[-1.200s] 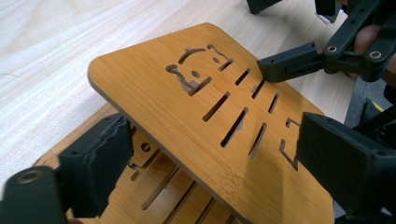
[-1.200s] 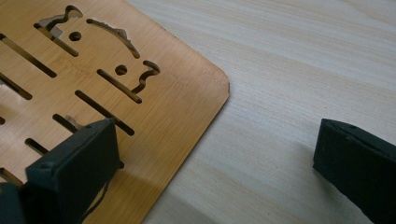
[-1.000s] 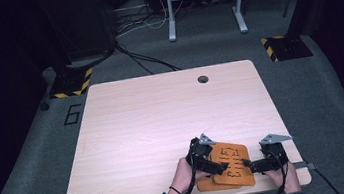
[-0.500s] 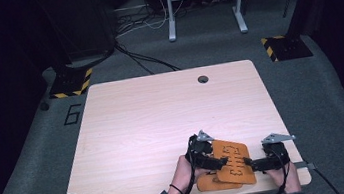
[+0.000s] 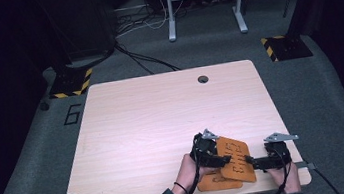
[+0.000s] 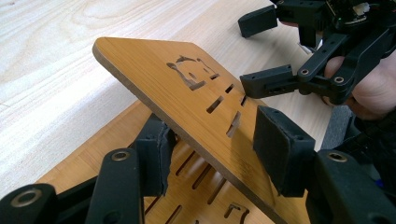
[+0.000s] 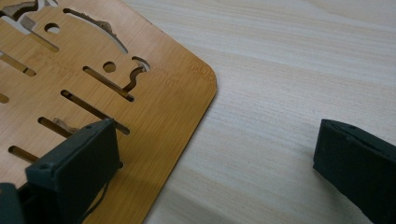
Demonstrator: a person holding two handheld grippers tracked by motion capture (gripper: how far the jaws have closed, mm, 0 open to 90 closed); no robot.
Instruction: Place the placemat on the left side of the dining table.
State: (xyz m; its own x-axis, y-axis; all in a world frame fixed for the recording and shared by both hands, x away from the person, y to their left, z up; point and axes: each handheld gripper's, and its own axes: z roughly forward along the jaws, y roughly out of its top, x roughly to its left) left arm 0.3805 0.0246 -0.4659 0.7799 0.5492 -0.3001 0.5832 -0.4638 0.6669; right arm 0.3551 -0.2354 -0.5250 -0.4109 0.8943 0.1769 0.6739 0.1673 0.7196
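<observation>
Two bamboo boards sit at the near edge of the table (image 5: pixel 161 108), and the upper board (image 5: pixel 236 160) is tilted up off the lower board (image 5: pixel 215 182), which lies flat beneath it. The left gripper (image 6: pixel 212 144) straddles the raised board's edge, one pad under it and one above; the lower pad looks pressed to the underside, but there seems to be a sliver of daylight at the upper one, so I cannot tell whether it is truly clamped. In the high view the left gripper (image 5: pixel 211 156) sits at the board's left side, and the right gripper (image 5: pixel 254 161) comes in from the right.

The right gripper (image 7: pixel 210 158) has its jaws spread wide, one pad over the slotted face of the board (image 7: pixel 154 98), the other out over bare table (image 7: pixel 289 93). It is holding nothing.

My read: this is the lifting or separating step, with one board being peeled off its twin. The next move calls for the right gripper to slide its jaws around the board's free edge and close, so both sides carry it; the thin board could slip or pivot if only one side holds.

As for writing: the boards show cut-out slots and a small animal-like shape (image 6: pixel 189 72), no readable brand. On the floor left of the table, a marking reads "6" (image 5: pixel 72 113).
</observation>
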